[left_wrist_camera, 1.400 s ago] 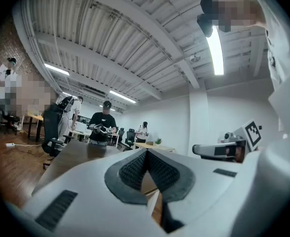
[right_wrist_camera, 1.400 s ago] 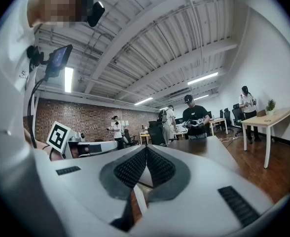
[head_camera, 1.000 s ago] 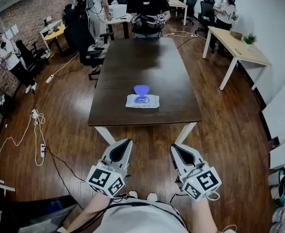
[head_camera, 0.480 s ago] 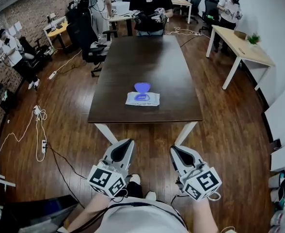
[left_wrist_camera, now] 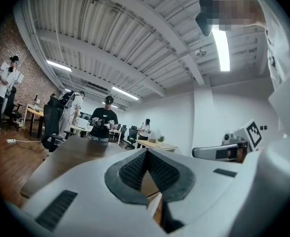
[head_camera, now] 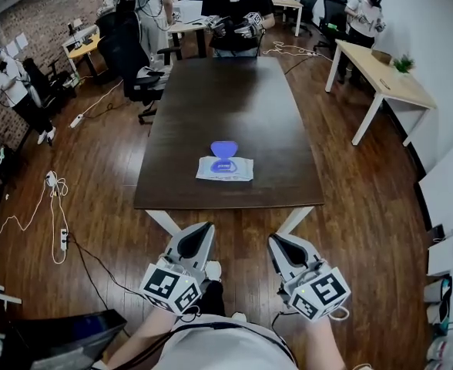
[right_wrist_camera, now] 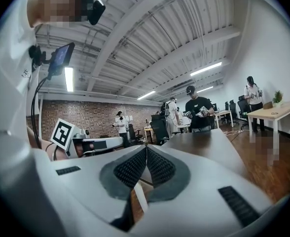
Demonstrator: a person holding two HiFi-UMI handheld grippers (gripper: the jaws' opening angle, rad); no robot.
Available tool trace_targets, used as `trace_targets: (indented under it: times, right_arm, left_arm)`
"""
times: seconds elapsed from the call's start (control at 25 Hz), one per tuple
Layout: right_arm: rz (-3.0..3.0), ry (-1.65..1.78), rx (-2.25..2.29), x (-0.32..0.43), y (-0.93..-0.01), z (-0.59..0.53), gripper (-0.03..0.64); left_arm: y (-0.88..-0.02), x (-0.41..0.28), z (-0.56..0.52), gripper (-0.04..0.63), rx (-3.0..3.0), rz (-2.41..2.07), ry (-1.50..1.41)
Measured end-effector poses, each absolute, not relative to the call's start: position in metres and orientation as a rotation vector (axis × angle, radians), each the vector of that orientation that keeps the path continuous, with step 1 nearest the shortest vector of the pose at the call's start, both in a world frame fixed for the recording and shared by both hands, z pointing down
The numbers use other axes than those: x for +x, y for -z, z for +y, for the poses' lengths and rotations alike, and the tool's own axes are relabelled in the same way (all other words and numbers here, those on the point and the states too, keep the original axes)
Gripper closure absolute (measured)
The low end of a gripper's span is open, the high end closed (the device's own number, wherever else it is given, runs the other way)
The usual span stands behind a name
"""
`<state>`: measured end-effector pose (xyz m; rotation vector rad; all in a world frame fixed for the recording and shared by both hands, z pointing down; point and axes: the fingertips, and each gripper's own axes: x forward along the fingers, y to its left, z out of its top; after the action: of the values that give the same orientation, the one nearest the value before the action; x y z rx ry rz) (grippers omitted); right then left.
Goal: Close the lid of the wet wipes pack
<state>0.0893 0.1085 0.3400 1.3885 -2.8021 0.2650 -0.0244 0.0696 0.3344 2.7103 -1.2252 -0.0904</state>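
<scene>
The white wet wipes pack (head_camera: pixel 225 168) lies flat near the front of the dark brown table (head_camera: pixel 234 99), its blue lid (head_camera: pixel 224 148) flipped open toward the far side. Both grippers hang over the wooden floor, short of the table's near edge and well apart from the pack. My left gripper (head_camera: pixel 200 230) is shut with nothing between its pads; in the left gripper view its tips (left_wrist_camera: pixel 146 152) meet and the table (left_wrist_camera: pixel 61 157) lies ahead. My right gripper (head_camera: pixel 277 240) is likewise shut and empty, its tips (right_wrist_camera: pixel 146 148) pointing along the table (right_wrist_camera: pixel 204 142). The pack is hidden in both gripper views.
A person in black (head_camera: pixel 234 10) stands at the table's far end holding grippers. A black office chair (head_camera: pixel 138 60) stands at the left, a light wooden table (head_camera: pixel 380 72) at the right. Cables and a power strip (head_camera: pixel 57 206) lie on the floor at the left. White table legs (head_camera: pixel 165 220) are just ahead.
The table and the pack have drawn nearer and sit lower in the head view. Both grippers went forward with the person, staying shut and side by side.
</scene>
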Motion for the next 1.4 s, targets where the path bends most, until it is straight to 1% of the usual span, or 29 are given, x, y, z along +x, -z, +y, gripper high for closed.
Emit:
trace_targets:
  times: [0.44,0.84,1.08,1.4]
  right_arm:
    - [-2.779,-0.272,1.401,0.063,-0.334,-0.006,0.611]
    - [-2.776,-0.289,1.456,0.037,-0.334,-0.117,0.609]
    - [-2.76,-0.295,1.484,0.032,-0.339,-0.159,0.611]
    - [-2.756,-0.323,1.378,0.03,-0.363,-0.206,0.61]
  left_arm:
    - [-0.332,-0.04,-0.05,0.594,2.71,-1.157,0.089]
    - [-0.35,-0.06,-0.154,0.594,2.731,-1.032,0.086]
    - [-0.354,-0.055,-0.192,0.594,2.739,-0.958,0.068]
    - [-0.394,-0.052,-0.226,0.594,2.657,-0.954,0.034]
